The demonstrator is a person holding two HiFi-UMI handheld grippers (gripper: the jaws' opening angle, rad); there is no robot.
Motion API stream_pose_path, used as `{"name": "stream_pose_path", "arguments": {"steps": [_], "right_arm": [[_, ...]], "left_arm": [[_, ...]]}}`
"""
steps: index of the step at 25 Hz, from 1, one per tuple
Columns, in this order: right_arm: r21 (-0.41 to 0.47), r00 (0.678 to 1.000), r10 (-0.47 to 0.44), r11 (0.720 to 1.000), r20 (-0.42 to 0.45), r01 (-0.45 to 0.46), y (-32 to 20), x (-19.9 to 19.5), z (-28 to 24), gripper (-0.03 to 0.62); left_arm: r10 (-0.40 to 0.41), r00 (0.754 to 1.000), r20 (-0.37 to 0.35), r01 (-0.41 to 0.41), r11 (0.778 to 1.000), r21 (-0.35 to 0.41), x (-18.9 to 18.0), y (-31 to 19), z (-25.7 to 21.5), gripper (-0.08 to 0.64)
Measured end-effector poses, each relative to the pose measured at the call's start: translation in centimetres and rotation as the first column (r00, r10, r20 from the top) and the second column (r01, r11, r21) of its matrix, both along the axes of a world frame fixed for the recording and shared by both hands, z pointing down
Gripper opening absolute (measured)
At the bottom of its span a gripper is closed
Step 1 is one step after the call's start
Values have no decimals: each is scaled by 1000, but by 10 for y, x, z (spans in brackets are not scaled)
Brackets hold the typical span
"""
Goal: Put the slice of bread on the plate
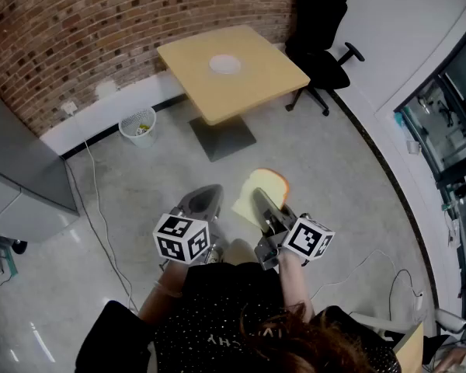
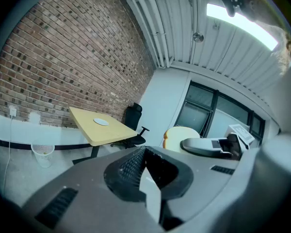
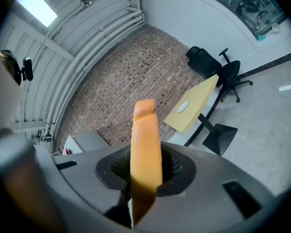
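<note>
The slice of bread (image 1: 266,185) is pale with an orange-brown crust. It stands on edge between the jaws of my right gripper (image 1: 262,202), which is shut on its lower part. In the right gripper view the bread (image 3: 145,140) rises edge-on from the pads. My left gripper (image 1: 208,196) hangs beside it on the left, shut and holding nothing. The white plate (image 1: 225,64) lies on the yellow square table (image 1: 256,92), well ahead of both grippers. The plate (image 2: 101,122) and the bread (image 2: 177,136) both show in the left gripper view too.
A black office chair (image 1: 323,41) stands right of the table by the white wall. A white mesh waste basket (image 1: 138,124) sits by the brick wall to the left, with a cable on the floor. A grey cabinet (image 1: 19,173) is at far left.
</note>
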State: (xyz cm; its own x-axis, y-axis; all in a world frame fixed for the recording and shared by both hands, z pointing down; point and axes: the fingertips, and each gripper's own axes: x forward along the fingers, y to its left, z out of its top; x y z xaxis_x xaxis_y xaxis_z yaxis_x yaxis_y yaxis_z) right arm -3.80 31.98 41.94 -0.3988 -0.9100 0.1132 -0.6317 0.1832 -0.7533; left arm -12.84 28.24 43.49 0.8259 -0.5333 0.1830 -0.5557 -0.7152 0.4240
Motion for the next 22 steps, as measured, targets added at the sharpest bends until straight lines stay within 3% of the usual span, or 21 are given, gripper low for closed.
{"name": "stream_pose_path", "arguments": {"steps": [11,15,22], "right_arm": [[-32,1000,-18,999,18,19,-44,16,12,95],[-59,999,-48,997,5,48,-97,55,20,95],[-45,994,-108,993,3,108,-191,122,14,95]], "left_arm": [[-28,1000,1,28,999,-38,12,-39,11,11],[-66,998,-2,66,995,-70,51,-93,20,11],[-114,993,-2,114,993,-39,127,-179,10,11]]}}
